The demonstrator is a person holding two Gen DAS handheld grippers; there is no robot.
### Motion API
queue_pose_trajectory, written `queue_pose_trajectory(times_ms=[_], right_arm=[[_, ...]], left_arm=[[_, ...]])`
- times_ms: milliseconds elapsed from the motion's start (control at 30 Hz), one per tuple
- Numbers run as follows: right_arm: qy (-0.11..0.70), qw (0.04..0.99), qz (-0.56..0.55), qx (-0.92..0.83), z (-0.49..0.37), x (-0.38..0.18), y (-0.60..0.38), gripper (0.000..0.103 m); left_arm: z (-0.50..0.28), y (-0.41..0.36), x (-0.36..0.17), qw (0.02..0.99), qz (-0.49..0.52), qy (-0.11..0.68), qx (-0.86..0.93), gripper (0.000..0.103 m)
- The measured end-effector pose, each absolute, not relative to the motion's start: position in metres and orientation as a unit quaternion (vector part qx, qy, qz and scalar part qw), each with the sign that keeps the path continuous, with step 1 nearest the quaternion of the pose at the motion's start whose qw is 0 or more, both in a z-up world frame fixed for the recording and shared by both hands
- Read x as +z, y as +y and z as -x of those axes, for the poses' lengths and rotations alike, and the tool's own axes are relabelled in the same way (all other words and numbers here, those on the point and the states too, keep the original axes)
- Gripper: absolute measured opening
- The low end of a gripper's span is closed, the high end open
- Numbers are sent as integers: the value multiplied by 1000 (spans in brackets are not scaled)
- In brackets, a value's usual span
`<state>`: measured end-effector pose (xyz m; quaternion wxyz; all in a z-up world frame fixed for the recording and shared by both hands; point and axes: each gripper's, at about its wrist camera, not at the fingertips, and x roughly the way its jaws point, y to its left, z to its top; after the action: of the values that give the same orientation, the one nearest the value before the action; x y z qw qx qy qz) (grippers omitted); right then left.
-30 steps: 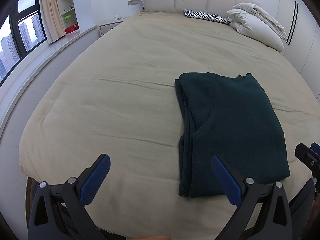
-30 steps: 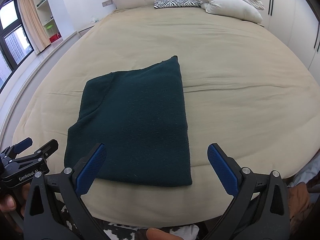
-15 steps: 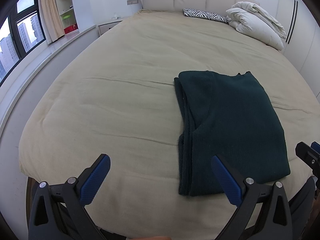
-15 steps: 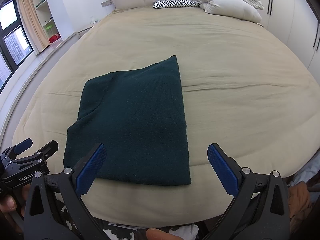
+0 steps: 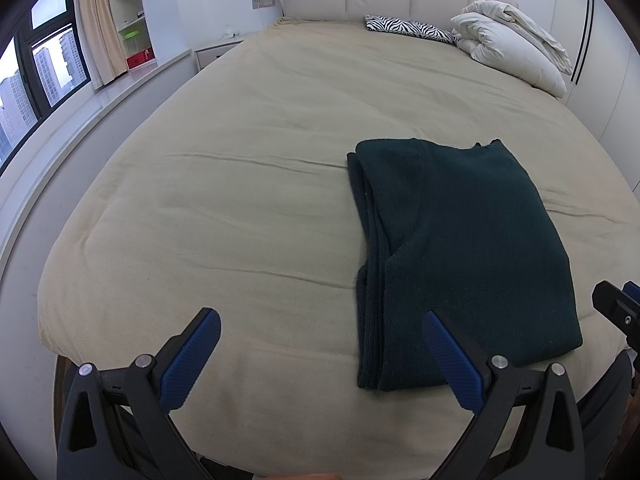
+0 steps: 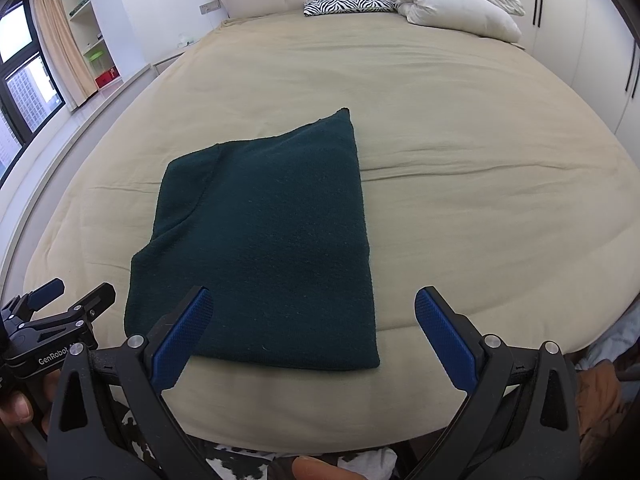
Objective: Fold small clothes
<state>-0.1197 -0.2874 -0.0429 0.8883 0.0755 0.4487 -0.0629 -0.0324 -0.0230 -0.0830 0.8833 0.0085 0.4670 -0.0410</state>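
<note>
A dark green knitted garment (image 5: 460,248) lies folded into a flat rectangle on the beige bed (image 5: 240,200); it also shows in the right wrist view (image 6: 264,240). Its layered folded edges face left. My left gripper (image 5: 320,344) is open and empty, held above the bed's near edge, its right finger over the garment's near left corner. My right gripper (image 6: 314,326) is open and empty, hovering over the garment's near edge. The left gripper (image 6: 60,304) also shows at the left edge of the right wrist view.
A zebra-print pillow (image 5: 408,28) and a white duvet pile (image 5: 516,48) lie at the headboard. A window ledge (image 5: 80,120) runs along the left, with shelves behind. Loose clothes (image 6: 600,392) lie below the bed's near right edge.
Both grippers have drawn back very slightly; the garment sits a little farther up in both views. Nothing was grasped or released.
</note>
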Motion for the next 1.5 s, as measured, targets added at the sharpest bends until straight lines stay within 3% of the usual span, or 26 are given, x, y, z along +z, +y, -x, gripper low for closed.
queue_pose_trajectory(times_ms=[1500], right_arm=[[452, 887, -78, -63, 122, -47, -288, 103]], left_arm=[[26, -14, -87, 880, -14, 472, -47, 103]])
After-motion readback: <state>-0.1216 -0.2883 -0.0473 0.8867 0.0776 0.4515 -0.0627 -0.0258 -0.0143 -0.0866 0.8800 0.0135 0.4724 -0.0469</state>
